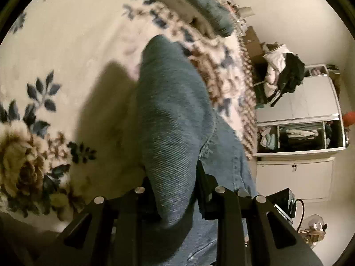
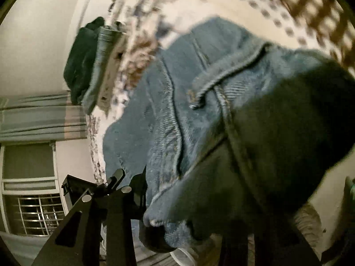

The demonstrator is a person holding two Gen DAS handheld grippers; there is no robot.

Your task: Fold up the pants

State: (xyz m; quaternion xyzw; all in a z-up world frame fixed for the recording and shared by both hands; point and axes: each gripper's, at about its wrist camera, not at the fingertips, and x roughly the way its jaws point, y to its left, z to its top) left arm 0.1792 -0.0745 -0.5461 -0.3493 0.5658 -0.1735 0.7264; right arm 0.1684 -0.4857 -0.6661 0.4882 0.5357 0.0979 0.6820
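Note:
The pants are blue denim jeans. In the left wrist view a fold of the jeans (image 1: 170,119) runs from between my left gripper's fingers up over the floral blanket (image 1: 55,51). My left gripper (image 1: 175,190) is shut on that fold and holds it lifted. In the right wrist view the jeans (image 2: 199,102) fill the middle, with a seam and waistband showing, and hang over my right gripper (image 2: 177,201), which is shut on the denim. The right finger is hidden under cloth.
A cream blanket with blue and brown flowers covers the bed. A white wardrobe (image 1: 299,119) with open shelves and a clothes pile (image 1: 281,75) stand at the right. A folded stack (image 2: 97,62), striped curtain (image 2: 40,119) and barred window (image 2: 37,215) show at the left.

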